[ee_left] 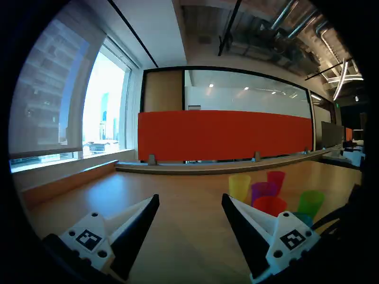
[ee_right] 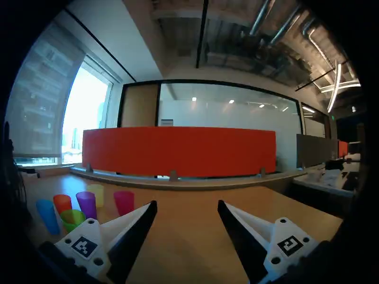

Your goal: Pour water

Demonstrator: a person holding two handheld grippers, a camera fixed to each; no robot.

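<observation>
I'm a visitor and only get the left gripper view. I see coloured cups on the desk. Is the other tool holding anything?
Observer: No. In the right gripper view, the right gripper has its fingers spread apart with nothing between them.
Operator: One cup is half hidden behind a finger for me. How many are there?
Observer: Six cups. Your hidden one is a blue cup, standing upright at the left end of the group in that view.

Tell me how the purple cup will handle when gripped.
The purple cup looks like thin translucent plastic, so probably light and apt to flex under a squeeze. Tall and close to the green cup, it may tip into it.
</observation>
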